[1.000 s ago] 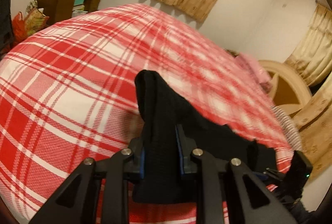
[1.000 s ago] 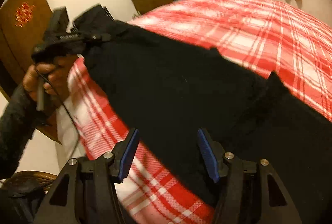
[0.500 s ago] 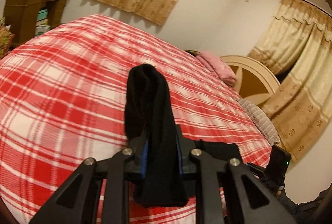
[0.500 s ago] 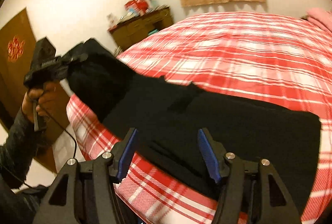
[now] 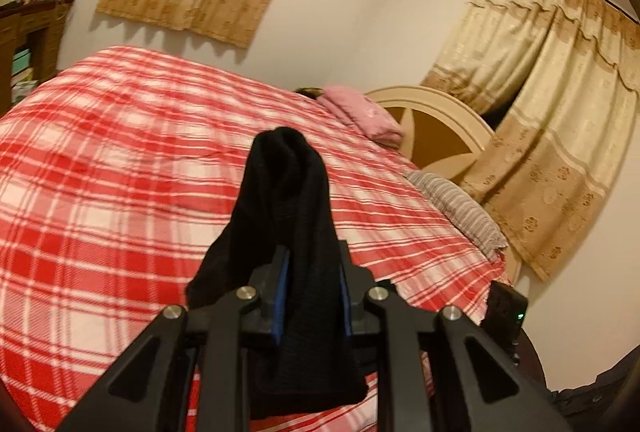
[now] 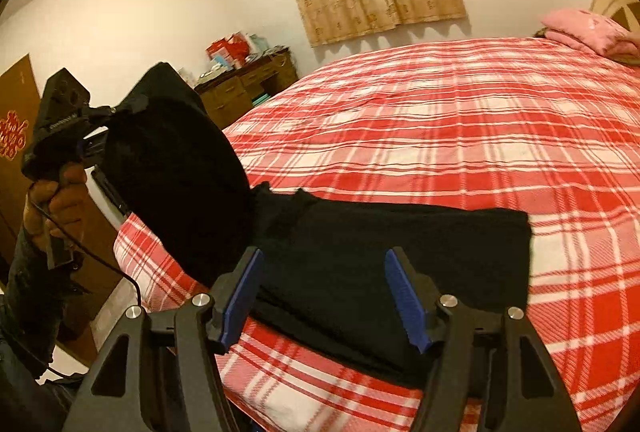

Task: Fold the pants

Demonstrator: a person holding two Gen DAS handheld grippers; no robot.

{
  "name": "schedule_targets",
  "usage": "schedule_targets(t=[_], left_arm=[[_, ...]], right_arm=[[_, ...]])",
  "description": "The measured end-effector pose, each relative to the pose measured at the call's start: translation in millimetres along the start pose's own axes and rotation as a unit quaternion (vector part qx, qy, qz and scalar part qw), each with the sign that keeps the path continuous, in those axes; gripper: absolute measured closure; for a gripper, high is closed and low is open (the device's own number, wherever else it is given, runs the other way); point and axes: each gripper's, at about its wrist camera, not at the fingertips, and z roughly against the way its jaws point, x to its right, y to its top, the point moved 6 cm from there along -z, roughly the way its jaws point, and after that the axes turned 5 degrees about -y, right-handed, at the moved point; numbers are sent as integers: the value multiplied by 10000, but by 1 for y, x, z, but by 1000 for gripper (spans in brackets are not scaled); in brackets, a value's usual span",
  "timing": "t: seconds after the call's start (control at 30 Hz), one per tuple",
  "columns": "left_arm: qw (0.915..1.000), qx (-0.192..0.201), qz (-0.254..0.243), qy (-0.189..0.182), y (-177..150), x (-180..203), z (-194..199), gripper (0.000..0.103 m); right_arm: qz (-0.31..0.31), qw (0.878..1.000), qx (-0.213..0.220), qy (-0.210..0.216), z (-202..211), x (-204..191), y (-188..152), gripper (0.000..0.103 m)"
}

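Note:
The black pants (image 6: 360,252) lie across the near edge of the red plaid bed (image 6: 460,135), with one end lifted off it. My left gripper (image 5: 312,272) is shut on that raised end, and the black cloth (image 5: 288,191) sticks up past its blue pads. In the right wrist view a hand (image 6: 52,199) holds the left gripper (image 6: 96,139) high at the left, with the pants hanging from it down to the bed. My right gripper (image 6: 324,284) stands open just above the flat part of the pants, and its pads touch nothing.
A pink folded blanket (image 5: 360,111) and a striped pillow (image 5: 456,207) lie at the bed's head by the cream headboard (image 5: 440,127). Curtains (image 5: 552,135) hang to the right. A wooden desk (image 6: 248,83) stands beyond the bed's far corner, and a brown door (image 6: 16,135) is at the left.
The left gripper has risen and swung with the pants end still in its grip. The right gripper has drawn back, so more of the pants lies flat on the bed before it.

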Motion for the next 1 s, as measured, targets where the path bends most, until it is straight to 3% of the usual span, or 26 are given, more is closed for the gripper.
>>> schedule_targets(t=[0.3,0.6,0.83,1.0], left_arm=[[9977,-391,-202,-509,1,54,-50,82],[9911,-1012,-520,-684,-19,92,-113,82],[9822,-1652,-760,-480,-60,104,-168,82],[9684,-2171,-1218,-137,-99,110,-203,79]], right_arm=[[-718,9957,433,-390,24,50,6,37],[-1480,9833,677,-818,40,103,3,37],[-1925,9714,791,-1147,48,136,-1,37],[-2068,9673,779,-1249,46,146,-6,37]])
